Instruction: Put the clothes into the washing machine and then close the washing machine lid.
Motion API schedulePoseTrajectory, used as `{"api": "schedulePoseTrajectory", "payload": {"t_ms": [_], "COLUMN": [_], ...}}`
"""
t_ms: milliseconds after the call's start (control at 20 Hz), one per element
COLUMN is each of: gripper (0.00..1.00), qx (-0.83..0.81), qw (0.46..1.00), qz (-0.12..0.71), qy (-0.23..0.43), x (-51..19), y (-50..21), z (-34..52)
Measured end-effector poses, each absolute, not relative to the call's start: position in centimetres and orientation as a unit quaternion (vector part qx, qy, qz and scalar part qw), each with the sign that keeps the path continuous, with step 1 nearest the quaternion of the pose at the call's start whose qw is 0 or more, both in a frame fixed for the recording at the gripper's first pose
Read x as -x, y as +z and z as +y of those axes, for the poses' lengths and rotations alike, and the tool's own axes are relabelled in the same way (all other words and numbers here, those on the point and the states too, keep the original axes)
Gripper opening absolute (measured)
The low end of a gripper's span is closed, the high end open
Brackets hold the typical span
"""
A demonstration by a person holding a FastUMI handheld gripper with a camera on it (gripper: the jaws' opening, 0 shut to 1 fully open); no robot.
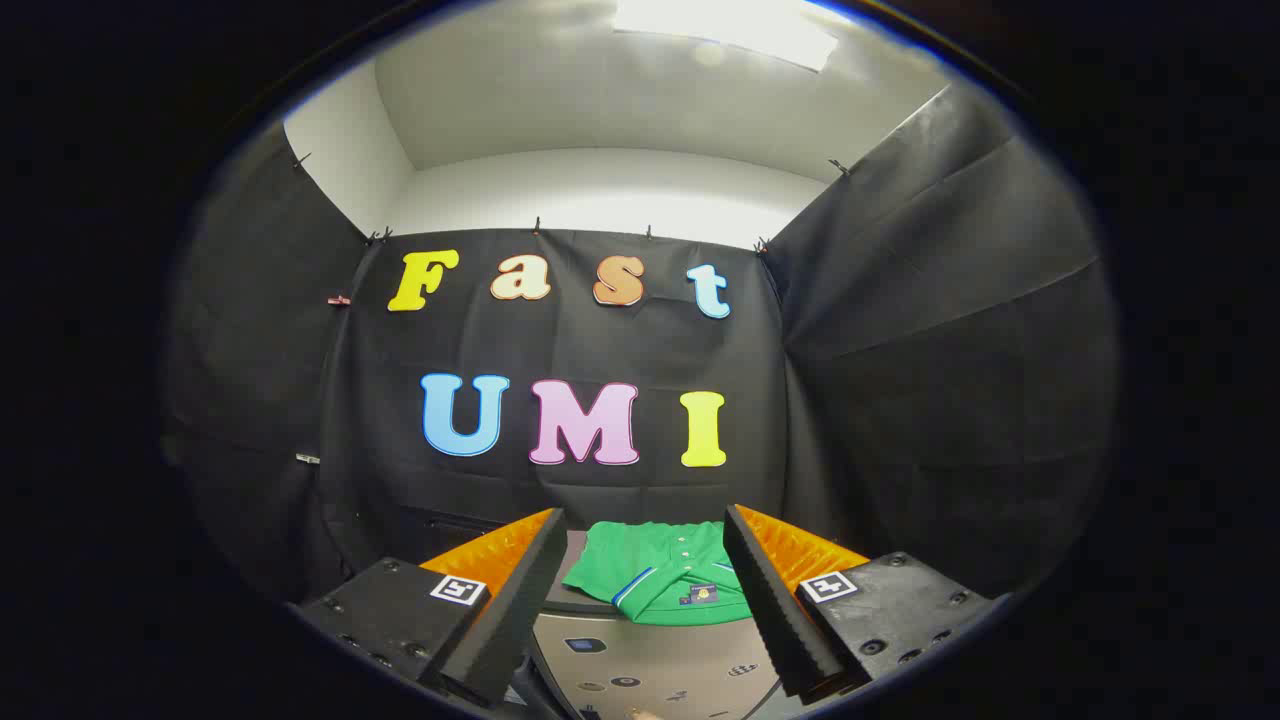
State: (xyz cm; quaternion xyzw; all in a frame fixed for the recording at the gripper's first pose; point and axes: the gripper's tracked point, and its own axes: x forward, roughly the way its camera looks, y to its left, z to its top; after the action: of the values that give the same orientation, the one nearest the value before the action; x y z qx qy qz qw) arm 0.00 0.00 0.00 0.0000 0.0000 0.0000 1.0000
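Observation:
A folded green shirt [665,580] with a blue-and-white stripe and a small badge lies on top of the washing machine [650,670], beyond my fingertips and framed between the two fingers. The machine's grey top panel with several small dark marks shows below the shirt, between the fingers. My gripper [645,525] is open, held above and short of the shirt, with nothing between its fingers. The machine's lid and drum opening are hidden from this angle.
Black cloth walls close the booth in at the back and on both sides, close behind the shirt. A white wall and a bright ceiling light sit above the cloth.

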Motion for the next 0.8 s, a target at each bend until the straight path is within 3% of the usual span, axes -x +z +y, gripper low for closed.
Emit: {"api": "schedulePoseTrajectory", "payload": {"t_ms": [800], "gripper": [0.98], "qx": [-0.006], "qw": [1.0], "qz": [0.002], "qy": [-0.006], "x": [0.0], "y": [-0.1], "z": [-0.8]}}
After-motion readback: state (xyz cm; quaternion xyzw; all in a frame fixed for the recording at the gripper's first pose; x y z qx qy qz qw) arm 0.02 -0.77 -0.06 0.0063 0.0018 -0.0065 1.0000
